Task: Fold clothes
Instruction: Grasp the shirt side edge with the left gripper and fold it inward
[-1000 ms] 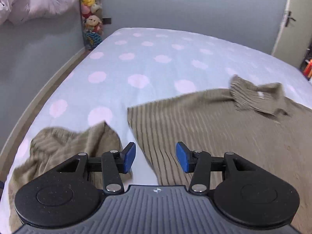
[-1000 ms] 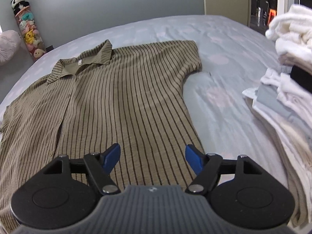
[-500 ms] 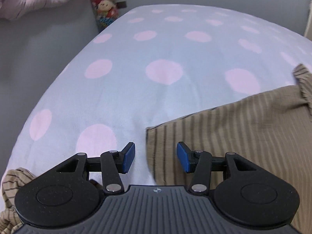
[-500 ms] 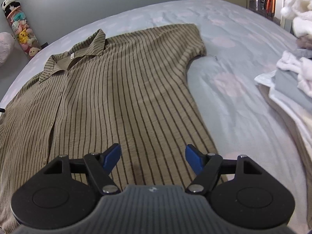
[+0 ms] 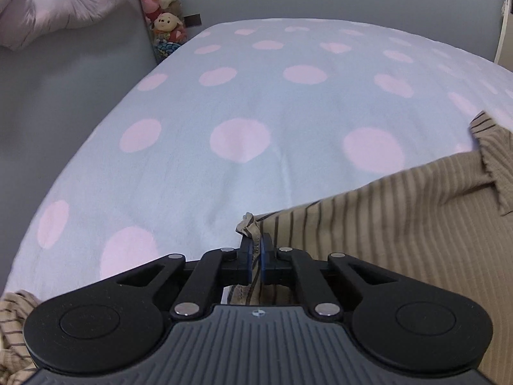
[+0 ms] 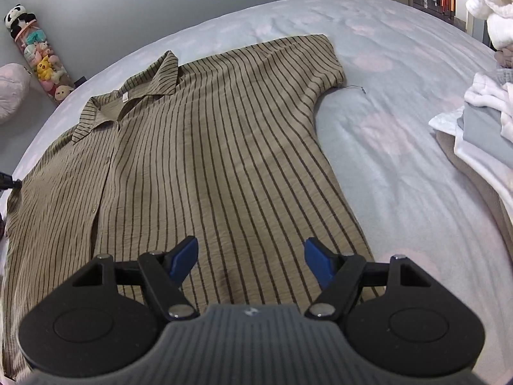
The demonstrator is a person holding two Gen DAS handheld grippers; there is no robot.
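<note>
your left gripper (image 5: pixel 255 258) is pinching the sleeve corner of the striped shirt (image 6: pixel 205 147) lying flat on the dotted bedsheet (image 5: pixel 243 102), while your right gripper (image 6: pixel 250 258) hangs spread over its hem at 6 o'clock.

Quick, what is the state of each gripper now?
Left gripper: closed on the striped shirt edge.
Right gripper: open, holding nothing.
</note>
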